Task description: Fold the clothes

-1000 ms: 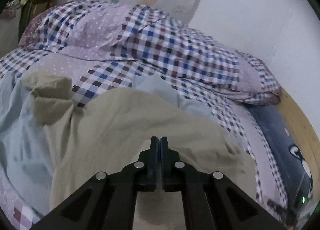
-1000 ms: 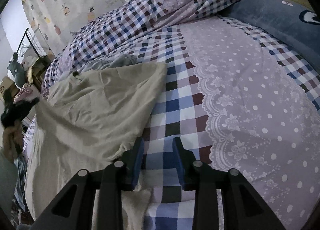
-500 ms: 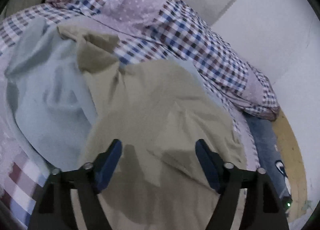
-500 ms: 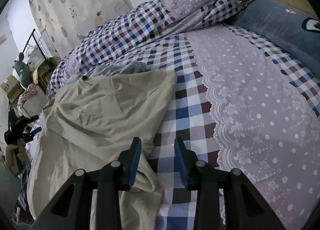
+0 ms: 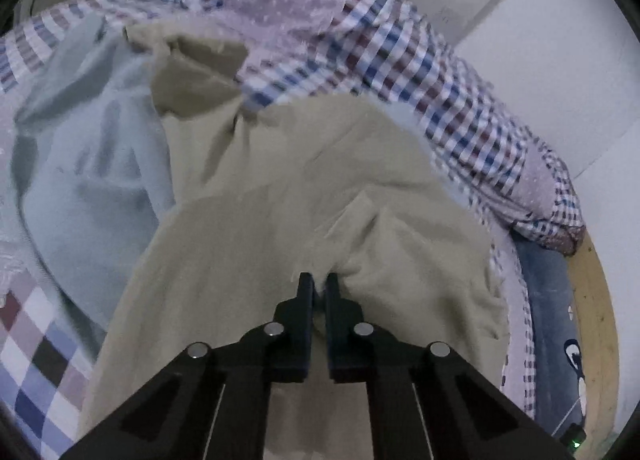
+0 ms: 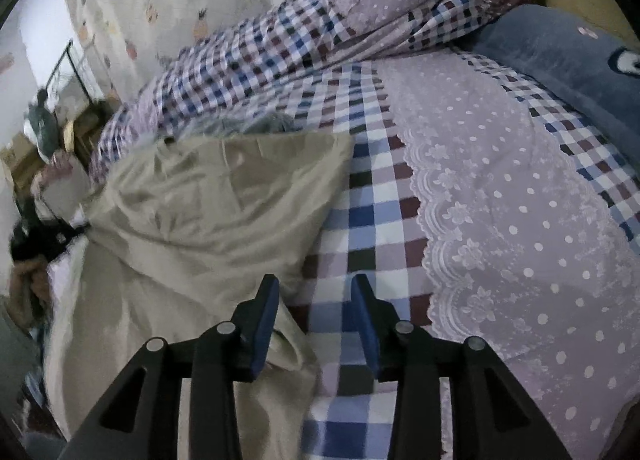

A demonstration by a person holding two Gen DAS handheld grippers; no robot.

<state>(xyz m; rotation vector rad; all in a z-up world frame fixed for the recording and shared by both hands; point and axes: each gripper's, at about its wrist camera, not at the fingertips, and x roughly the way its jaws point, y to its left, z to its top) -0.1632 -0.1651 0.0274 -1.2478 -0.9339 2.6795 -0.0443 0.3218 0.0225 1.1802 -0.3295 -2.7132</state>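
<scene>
Pinching a fold of beige garment (image 5: 280, 188) in left gripper (image 5: 319, 284), right gripper (image 6: 315, 292) parted, empty, straddling its edge on the bed (image 6: 500, 200)

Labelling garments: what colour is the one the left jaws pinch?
Plain beige garment, no pattern; clearest in the left wrist view.

In the left wrist view, the left hand-held gripper (image 5: 319, 286) has its jaws nearly together, pinching a raised fold of the beige garment (image 5: 280, 196). The garment lies crumpled across the bed (image 5: 36, 372), overlapping a pale blue garment (image 5: 84, 172) toward the bed's left side. A bunched checked quilt (image 5: 420, 72) runs along the far edge by the white wall (image 5: 560, 72). A dark blue pillow (image 5: 548, 300) lies at the right edge.
</scene>
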